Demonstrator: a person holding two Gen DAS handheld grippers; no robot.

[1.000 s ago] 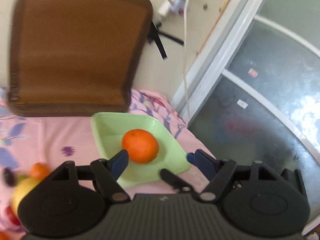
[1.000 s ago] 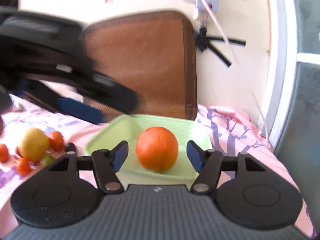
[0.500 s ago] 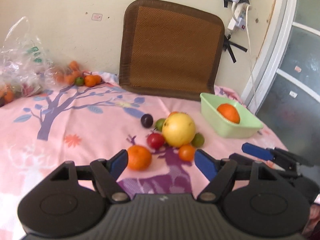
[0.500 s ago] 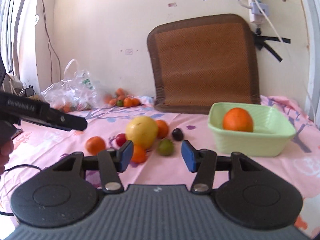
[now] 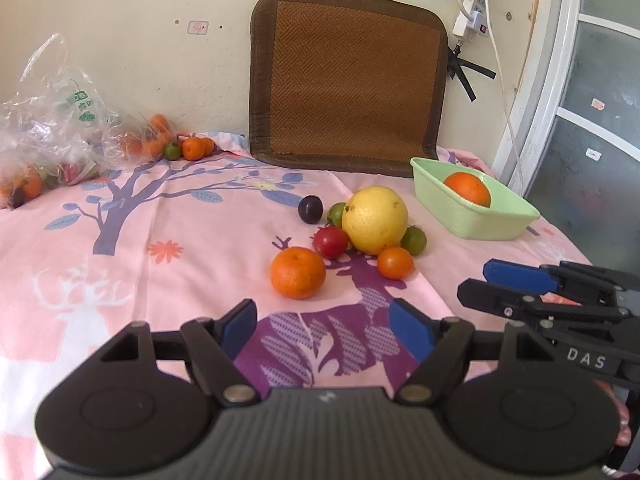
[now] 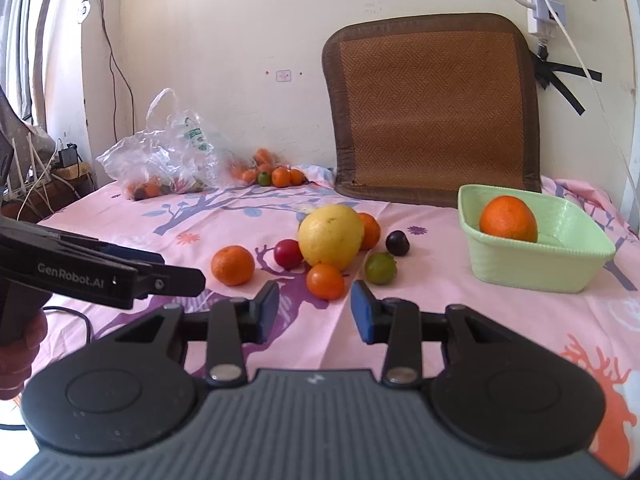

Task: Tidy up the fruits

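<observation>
Fruit sits ahead of both my grippers: my left gripper [image 5: 322,326] hangs spread and empty, a tangerine [image 5: 297,278] just beyond its fingers, a yellow pomelo [image 5: 375,219] farther ahead. My right gripper [image 6: 314,306] is parted too, a small orange fruit [image 6: 325,281] just ahead, the green basket [image 6: 532,264] with an orange [image 6: 508,219] off right.

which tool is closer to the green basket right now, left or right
Right, by a modest margin. The right tool sits nearer the green basket, which lies ahead to its right. The left tool is further left, facing the loose orange, basket far right.
</observation>
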